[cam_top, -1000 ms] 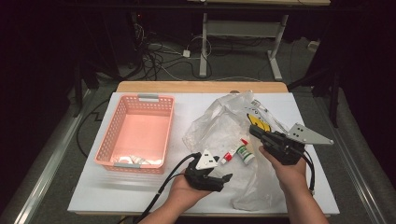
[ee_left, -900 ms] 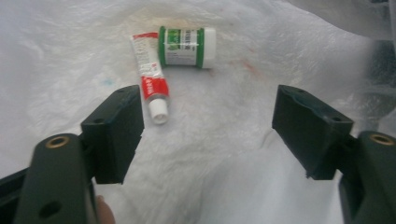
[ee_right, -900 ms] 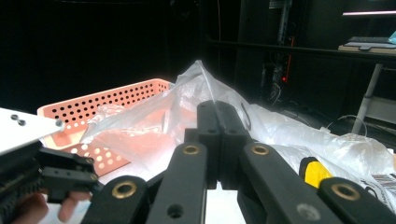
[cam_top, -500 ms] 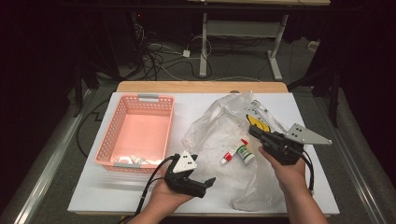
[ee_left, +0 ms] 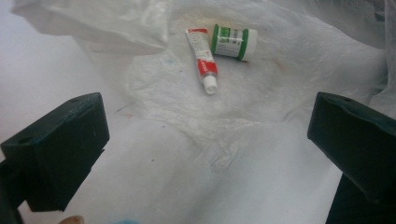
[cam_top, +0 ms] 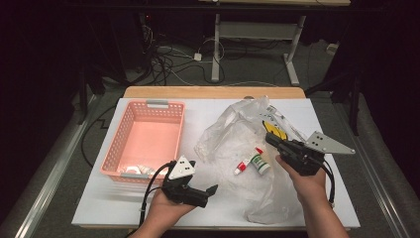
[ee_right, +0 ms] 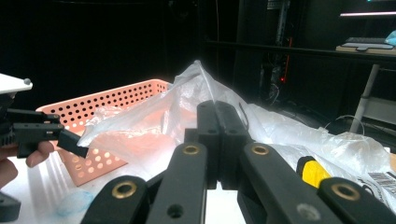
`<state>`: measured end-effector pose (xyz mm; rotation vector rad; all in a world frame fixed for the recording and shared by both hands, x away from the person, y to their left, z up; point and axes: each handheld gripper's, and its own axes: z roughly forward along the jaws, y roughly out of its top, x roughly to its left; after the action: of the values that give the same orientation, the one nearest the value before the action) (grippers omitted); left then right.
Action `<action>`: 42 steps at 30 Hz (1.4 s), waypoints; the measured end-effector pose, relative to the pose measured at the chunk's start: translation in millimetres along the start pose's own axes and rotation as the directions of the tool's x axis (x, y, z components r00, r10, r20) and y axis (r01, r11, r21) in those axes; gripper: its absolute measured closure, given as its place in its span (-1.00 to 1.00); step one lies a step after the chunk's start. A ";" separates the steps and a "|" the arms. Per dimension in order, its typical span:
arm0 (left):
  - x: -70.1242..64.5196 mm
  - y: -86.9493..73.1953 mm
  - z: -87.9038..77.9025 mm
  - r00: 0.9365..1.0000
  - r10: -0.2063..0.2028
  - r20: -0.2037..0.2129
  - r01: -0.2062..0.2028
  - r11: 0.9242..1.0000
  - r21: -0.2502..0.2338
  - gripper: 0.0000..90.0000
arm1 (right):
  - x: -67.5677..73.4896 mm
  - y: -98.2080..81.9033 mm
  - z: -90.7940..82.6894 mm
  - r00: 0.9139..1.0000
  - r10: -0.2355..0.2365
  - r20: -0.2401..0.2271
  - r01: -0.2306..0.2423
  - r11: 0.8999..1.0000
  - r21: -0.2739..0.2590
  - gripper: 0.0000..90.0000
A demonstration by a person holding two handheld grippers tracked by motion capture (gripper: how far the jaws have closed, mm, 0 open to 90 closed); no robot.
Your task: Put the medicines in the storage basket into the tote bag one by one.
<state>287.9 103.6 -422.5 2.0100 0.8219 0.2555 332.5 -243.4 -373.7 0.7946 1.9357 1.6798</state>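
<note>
The work looks like moving small items out of a crumpled clear plastic bag [cam_top: 247, 148] into a pink perforated plastic basket [cam_top: 130, 133] on the left of the white worktop [cam_top: 208, 208]. It seems partly done: a few small whitish items [cam_top: 141, 169] already lie at the near end of the basket, though what they are is too small to tell.

Still left on the flattened plastic near the middle of the worktop are a small red-and-white tube with a white cap [ee_left: 201, 58] and a short white jar with green bands [ee_left: 232, 41], lying on their sides and touching or nearly so.

The left hand-held gripper [cam_top: 210, 191] sits low at the near edge, just right of the basket's near corner. Its jaws have just been opening and now stand wide apart with nothing between them, pointed towards the tube and jar.

The right hand-held gripper [cam_top: 270, 139] is clenched at the bag's right side; its jaws meet on the plastic film, seemingly pinning the bag.

Further items, one yellow [ee_right: 314, 171], remain inside the bag's far right part.
</note>
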 end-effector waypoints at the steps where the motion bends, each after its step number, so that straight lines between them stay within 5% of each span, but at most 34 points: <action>1: 1.9 0.0 -2.0 1.000 -0.001 -0.006 0.001 1.000 0.001 -1.00 | -0.1 0.0 -0.1 1.000 0.001 0.000 -0.001 1.000 0.000 1.00; 11: 21.9 -2.7 -19.4 0.996 -0.007 -0.086 0.006 1.000 -0.007 -1.00 | -0.5 0.5 -0.4 1.000 -0.002 0.002 0.002 1.000 -0.001 1.00; 21: 55.3 -7.9 -42.1 0.984 -0.073 -0.163 0.071 0.997 -0.018 -1.00 | -1.9 -0.9 0.2 1.000 0.003 0.004 -0.003 1.000 0.003 1.00; 29: 82.2 -17.7 -59.9 0.958 -0.099 -0.270 0.103 0.995 0.003 -1.00 | -1.8 -0.6 -0.1 1.000 -0.001 0.004 0.001 1.000 0.000 1.00; 42: 116.5 -34.7 -87.3 0.920 -0.183 -0.347 0.194 0.981 -0.003 -1.00 | -1.9 -0.5 -0.2 1.000 0.002 0.007 -0.002 1.000 -0.001 1.00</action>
<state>318.7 250.1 -418.5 1.9243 1.2406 0.4972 333.8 -244.9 -374.2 0.8015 1.9301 1.6770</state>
